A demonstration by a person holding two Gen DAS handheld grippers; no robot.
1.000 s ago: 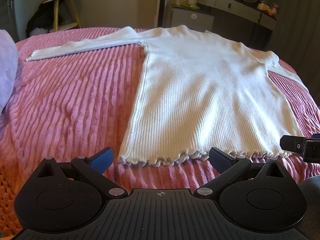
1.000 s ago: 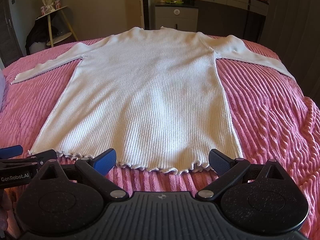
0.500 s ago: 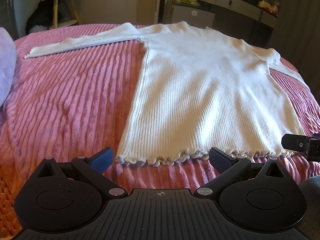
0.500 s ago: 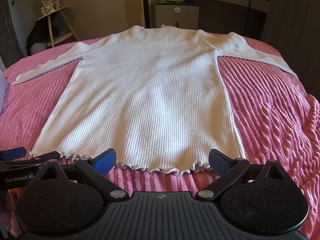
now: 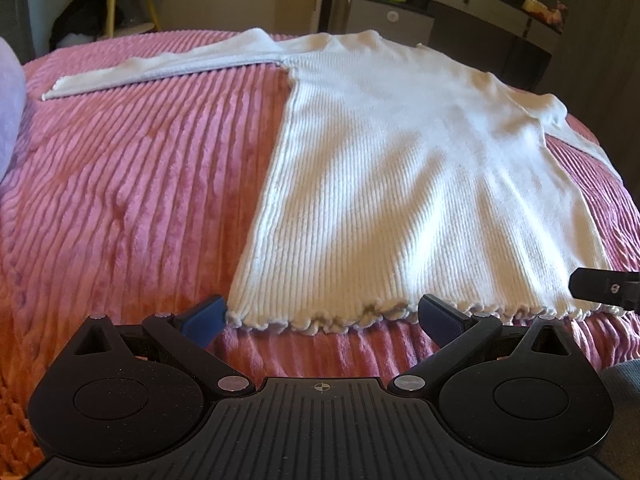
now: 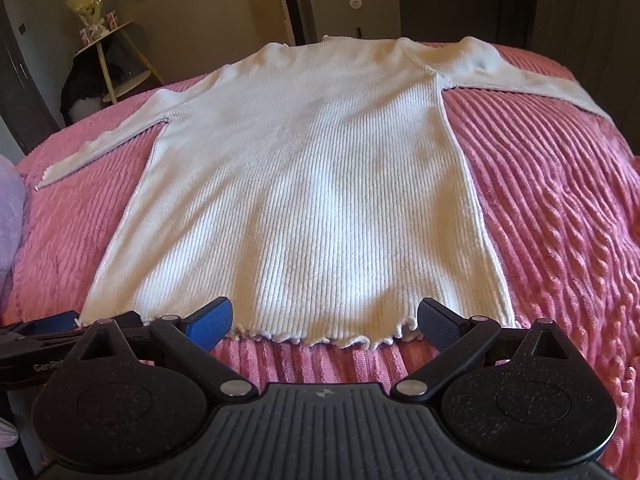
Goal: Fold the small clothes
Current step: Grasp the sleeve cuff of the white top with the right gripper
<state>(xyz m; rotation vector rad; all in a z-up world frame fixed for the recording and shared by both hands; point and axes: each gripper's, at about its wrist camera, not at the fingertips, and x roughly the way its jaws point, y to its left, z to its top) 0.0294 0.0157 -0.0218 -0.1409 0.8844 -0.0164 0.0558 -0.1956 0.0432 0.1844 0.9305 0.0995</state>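
Note:
A white ribbed long-sleeved top [image 5: 400, 184] lies flat on the pink bedspread [image 5: 132, 200], frilled hem nearest me, both sleeves spread out sideways. It also shows in the right wrist view [image 6: 320, 208]. My left gripper [image 5: 320, 314] is open and empty, just above the hem's left part, with the hem's left corner by its left finger. My right gripper [image 6: 324, 322] is open and empty at the hem's right part. The right gripper's tip [image 5: 604, 290] shows at the right edge of the left wrist view. The left gripper [image 6: 60, 330] shows at the lower left of the right wrist view.
A lilac pillow [image 5: 10, 104] lies at the bed's left edge. Beyond the bed stand a small round side table [image 6: 112, 60], a grey cabinet [image 6: 356, 16] and a dresser with a mirror [image 5: 496, 0]. Bare pink bedspread [image 6: 560, 200] lies on both sides of the top.
Both grippers have edged forward and lower toward the hem, so the top looks larger. Both jaws remain open. The top has not moved.

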